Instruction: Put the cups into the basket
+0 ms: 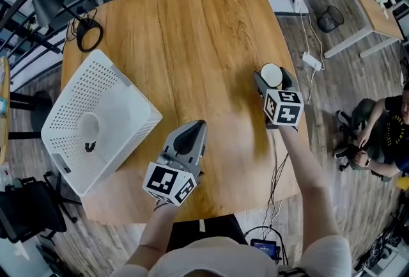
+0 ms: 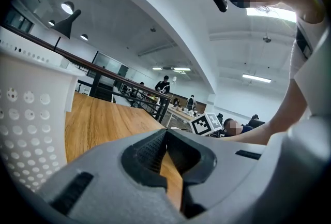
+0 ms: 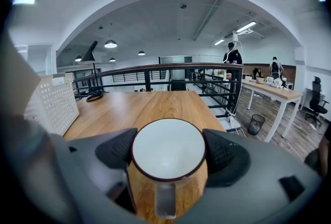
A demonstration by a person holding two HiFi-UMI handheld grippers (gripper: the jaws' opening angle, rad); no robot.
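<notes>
My right gripper (image 1: 272,77) is holding the cup (image 3: 168,153). Its two jaws press on the cup's sides, and the handle points back at me. The cup is brown like wood outside and white inside. It is near the right edge of the table (image 1: 192,32). My left gripper (image 1: 197,126) is closed with nothing in it (the tips touch each other). It is near the basket (image 1: 77,96). The white basket has lots of little holes and sits at the left side of the table, well apart from the cup
</notes>
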